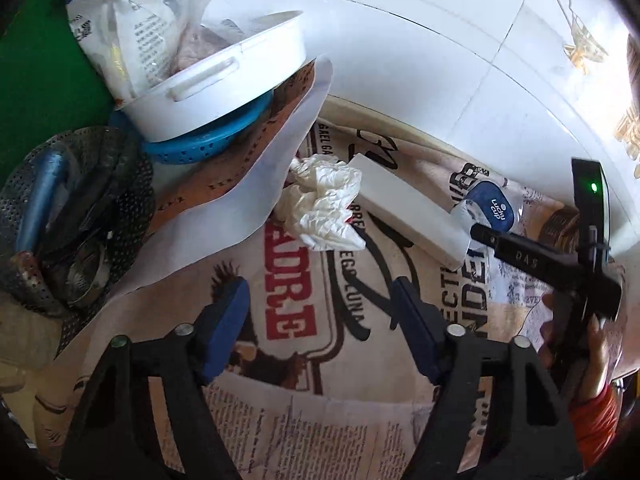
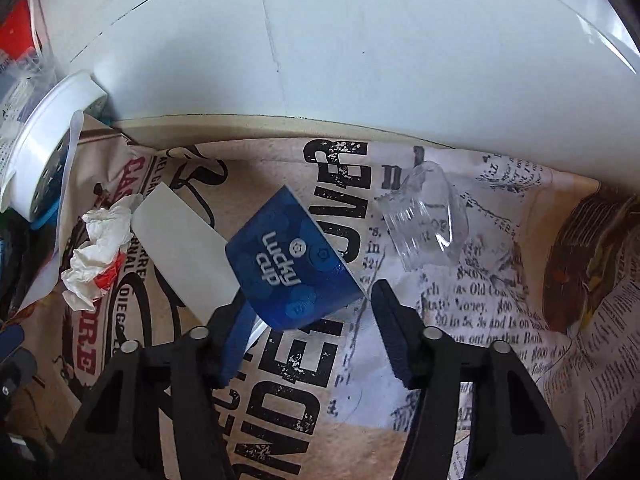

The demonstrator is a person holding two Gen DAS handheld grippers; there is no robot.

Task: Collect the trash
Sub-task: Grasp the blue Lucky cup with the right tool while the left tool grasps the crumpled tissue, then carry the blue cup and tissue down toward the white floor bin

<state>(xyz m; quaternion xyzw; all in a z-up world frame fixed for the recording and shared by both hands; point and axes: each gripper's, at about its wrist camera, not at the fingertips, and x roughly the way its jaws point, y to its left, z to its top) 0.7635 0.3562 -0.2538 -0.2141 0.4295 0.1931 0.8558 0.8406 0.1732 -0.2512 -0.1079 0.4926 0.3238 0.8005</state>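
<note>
Blue cup (image 2: 290,266): crushed paper cup, white "Lucky cup" print, lying on its side on the newsprint-pattern tablecloth (image 2: 500,320). Landmark = that cup. Flat white box (image 2: 180,248) touches the cup's left side; crumpled white tissue (image 2: 100,248) with a red patch sits just beyond the box. Crushed clear plastic cup (image 2: 428,220) lies near the blue cup's right, apart from it. Right gripper (image 2: 310,334): cup's lower end between the jaws, left pad at its edge, right pad clear — not clamped. Left gripper (image 1: 320,320): jaws apart, nothing between them, over the cloth, well left of the blue cup (image 1: 494,206).
</note>
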